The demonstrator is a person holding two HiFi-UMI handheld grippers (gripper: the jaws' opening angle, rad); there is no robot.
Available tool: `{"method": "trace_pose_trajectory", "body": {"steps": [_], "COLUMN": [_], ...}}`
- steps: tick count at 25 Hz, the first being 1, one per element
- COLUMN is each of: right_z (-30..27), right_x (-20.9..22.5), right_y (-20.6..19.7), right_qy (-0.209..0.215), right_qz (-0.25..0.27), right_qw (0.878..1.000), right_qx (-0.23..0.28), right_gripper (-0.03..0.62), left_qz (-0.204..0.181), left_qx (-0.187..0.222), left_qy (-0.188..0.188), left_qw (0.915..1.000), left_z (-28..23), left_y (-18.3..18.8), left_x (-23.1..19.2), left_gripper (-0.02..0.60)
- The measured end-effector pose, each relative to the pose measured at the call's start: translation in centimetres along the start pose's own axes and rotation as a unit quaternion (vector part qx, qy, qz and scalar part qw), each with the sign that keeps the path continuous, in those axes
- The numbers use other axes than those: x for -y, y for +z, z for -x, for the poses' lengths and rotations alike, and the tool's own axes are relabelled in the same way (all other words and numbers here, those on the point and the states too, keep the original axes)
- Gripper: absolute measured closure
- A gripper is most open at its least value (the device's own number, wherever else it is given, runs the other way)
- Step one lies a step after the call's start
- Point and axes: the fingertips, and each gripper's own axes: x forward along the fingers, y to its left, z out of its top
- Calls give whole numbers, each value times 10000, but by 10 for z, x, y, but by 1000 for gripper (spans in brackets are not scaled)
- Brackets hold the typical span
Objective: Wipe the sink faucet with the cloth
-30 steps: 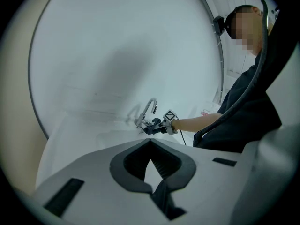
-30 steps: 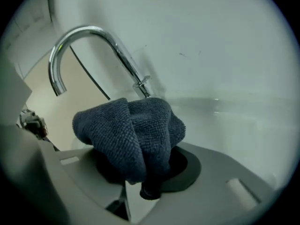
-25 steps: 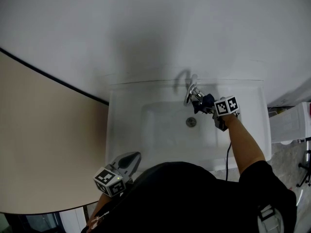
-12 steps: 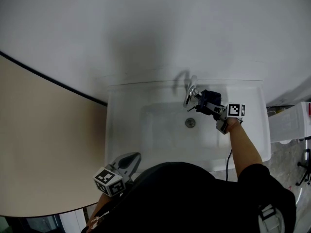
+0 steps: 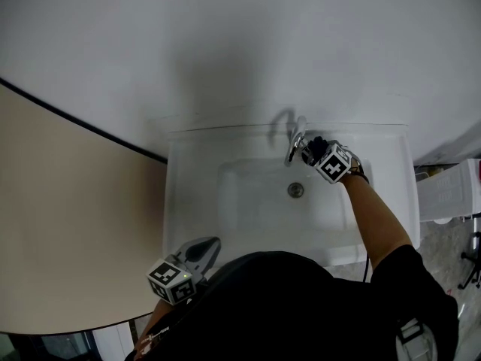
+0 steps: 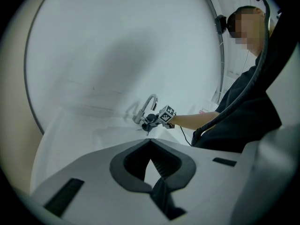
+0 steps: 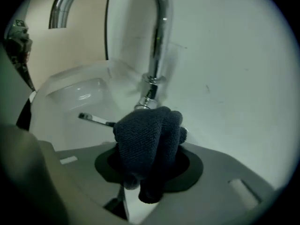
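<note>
One cloth (image 7: 147, 144) at the faucet (image 7: 157, 46) foot

My right gripper (image 5: 313, 152) is clamped on the bunched dark cloth, its jaws having just closed in on it. The bunch sits against the chrome faucet's base at the back of the white sink (image 5: 195, 201). My left gripper (image 6: 149, 142), jaws together and empty, hangs over the sink's near rim.

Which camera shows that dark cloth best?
The right gripper view: the dark cloth fills the centre, bunched at the faucet base. The head view and left gripper view show only a small dark speck beside the faucet.
</note>
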Motion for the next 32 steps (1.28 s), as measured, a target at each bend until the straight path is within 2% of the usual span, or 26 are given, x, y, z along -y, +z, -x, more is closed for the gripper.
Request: {"method": "trace_pose_trajectory", "body": {"steps": [1,3,5,8,14,16,18,20,22,23,25,28,29,30,32], "right_z": [2,7,17,29,37,46,57,64,59,51,35,24,21,19,15], "right_x": [-5,-11,-17,-22,-24,-18,-10,3,22,30,34,35,37,38,36], "right_y": [7,12,16,18,14,13,13,12,6,2,-1,19,29,38,57], "right_qy": [208,723,1440,2349,3332,3610,3845,3875,3532,3266,2834,2686,2586,2444,2210], "right_qz": [206,223,-206,-1131,-2583,-2965,-3357,-3871,-4526,-4772,-4995,-5118,-5053,-4885,-4362], "right_qw": [9996,9969,9877,9613,8972,8704,8384,8031,7759,7722,7787,7761,7846,8023,8459], "right_qx": [25,206,564,887,1314,1554,1913,2344,2616,2633,2526,2521,2494,2407,2129], "right_gripper": [462,440,391,378,362,329,329,330,333,338,417,465,473,479,484], "left_qz": [-5,17,46,89,57,76,90,122,151,149,133,124,116,108,100], "left_qx": [8,31,36,12,35,43,47,33,7,0,-14,-50,-49,-41,-17], "left_qy": [14,46,49,7,8,34,35,18,-1,-11,-32,-49,-49,-46,-30], "left_qw": [10000,10000,10000,10000,10000,10000,9999,9999,9999,9999,9999,9999,9999,9999,9999], "left_z": [1,3,4,3,1,2,3,4,3,2,0,-2,-2,-2,-1], "left_y": [0,-1,-2,-2,-2,-2,-3,-4,-4,-4,-3,-3,-3,-3,-4], "left_x": [0,-2,-3,-3,-4,-5,-6,-6,-6,-6,-5,-2,-1,-1,-2], "left_gripper": [591,591,591,591,591,591,591,591,591,591,591,591,591,591,591]}}
